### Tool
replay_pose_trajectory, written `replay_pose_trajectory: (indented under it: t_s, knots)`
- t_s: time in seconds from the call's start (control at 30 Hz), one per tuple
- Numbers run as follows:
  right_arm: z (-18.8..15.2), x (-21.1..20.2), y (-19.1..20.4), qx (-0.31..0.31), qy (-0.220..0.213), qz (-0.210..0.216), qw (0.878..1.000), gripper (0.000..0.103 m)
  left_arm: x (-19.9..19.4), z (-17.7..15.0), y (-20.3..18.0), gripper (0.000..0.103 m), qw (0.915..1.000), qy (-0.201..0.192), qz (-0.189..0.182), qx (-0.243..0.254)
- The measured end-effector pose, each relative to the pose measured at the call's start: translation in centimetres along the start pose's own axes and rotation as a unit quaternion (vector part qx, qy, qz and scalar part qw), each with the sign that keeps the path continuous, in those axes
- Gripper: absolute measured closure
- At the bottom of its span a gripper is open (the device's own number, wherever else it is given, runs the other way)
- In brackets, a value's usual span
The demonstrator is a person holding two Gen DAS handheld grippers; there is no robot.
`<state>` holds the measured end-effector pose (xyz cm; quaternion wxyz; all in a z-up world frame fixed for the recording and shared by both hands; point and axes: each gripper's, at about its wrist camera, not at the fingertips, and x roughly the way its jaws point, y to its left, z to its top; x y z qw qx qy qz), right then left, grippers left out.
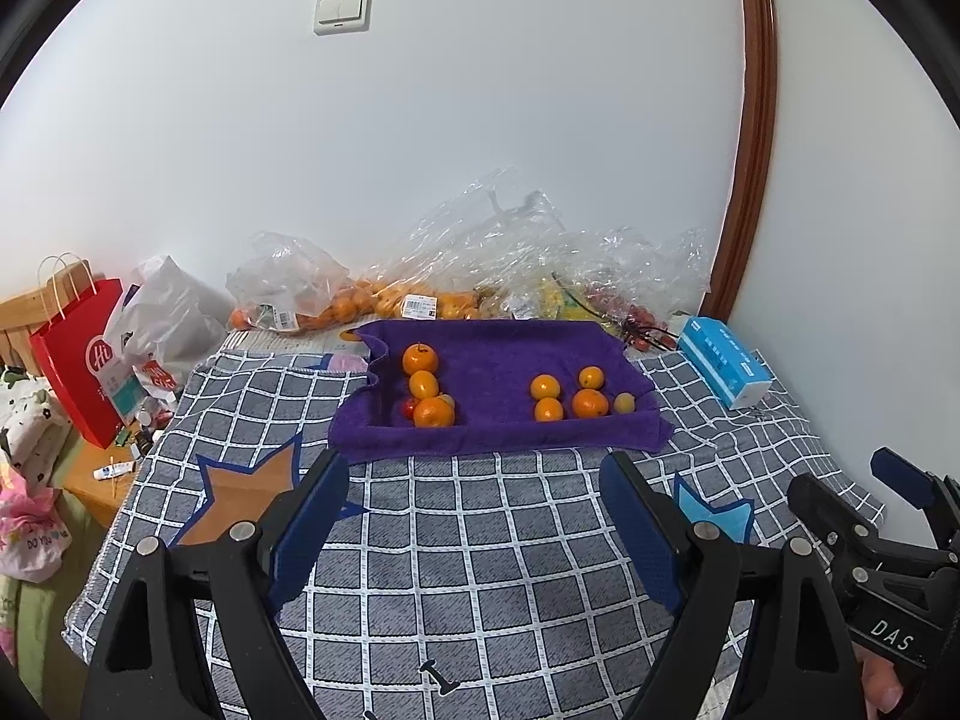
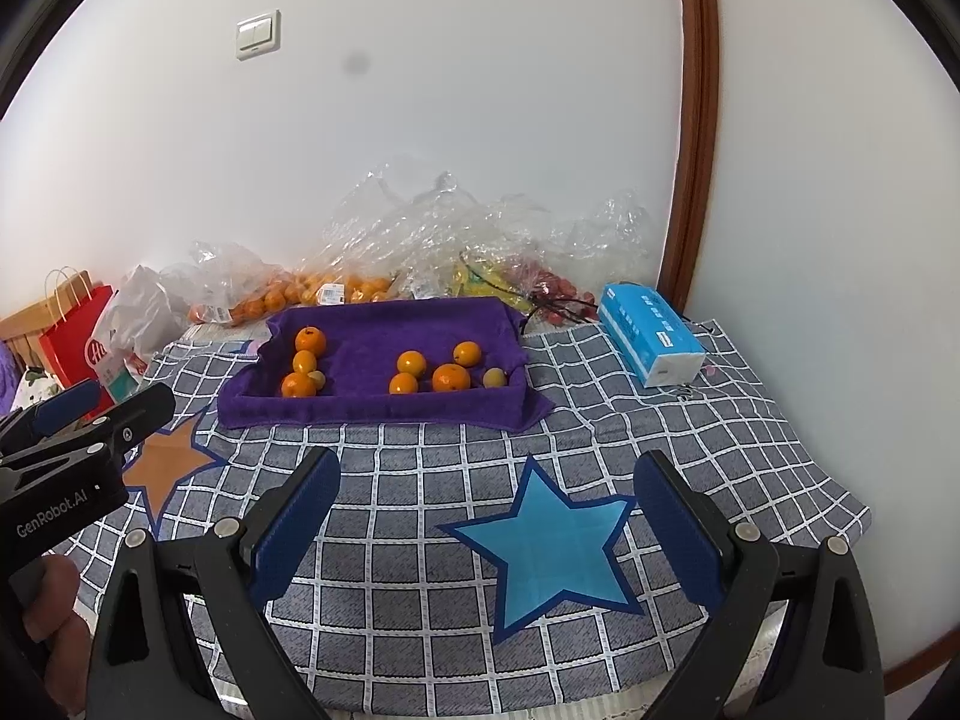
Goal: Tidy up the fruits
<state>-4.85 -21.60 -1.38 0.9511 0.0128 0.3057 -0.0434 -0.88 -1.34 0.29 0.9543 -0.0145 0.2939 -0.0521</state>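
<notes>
Two hand-held grippers hover over a grey checked cloth [image 2: 420, 540] patterned with a blue star [image 2: 552, 540], both pointed toward a purple towel [image 1: 498, 360] at mid-frame that is shaped into a shallow tray. The left gripper [image 1: 474, 468] stands wide open with nothing between its blue pads; the right gripper [image 2: 486, 468] is likewise spread wide and empty. On the towel the fruit lies in two clusters: at left, three oranges [image 1: 423, 385] in a line, with a small red fruit [image 1: 409, 407] touching the nearest one; at right, four oranges [image 1: 589, 403] and one small yellow-green fruit [image 1: 624, 402] just beside them. Behind the towel, against the white wall, crumpled clear plastic bags [image 1: 480, 252] hold more oranges and other fruit. A blue tissue pack [image 2: 651, 336] sits at the right of the cloth, and a red paper bag [image 1: 78, 354] stands at far left.
</notes>
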Motion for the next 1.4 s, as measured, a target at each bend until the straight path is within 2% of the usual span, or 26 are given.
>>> replay_pose_trajectory:
  t_s: [1.4]
  knots:
    - [-0.10,-0.32,0.57,-0.003,-0.001,0.001,1.000,0.006,-0.34,0.03,0.35,0.018,1.0000,-0.001,0.005,0.004]
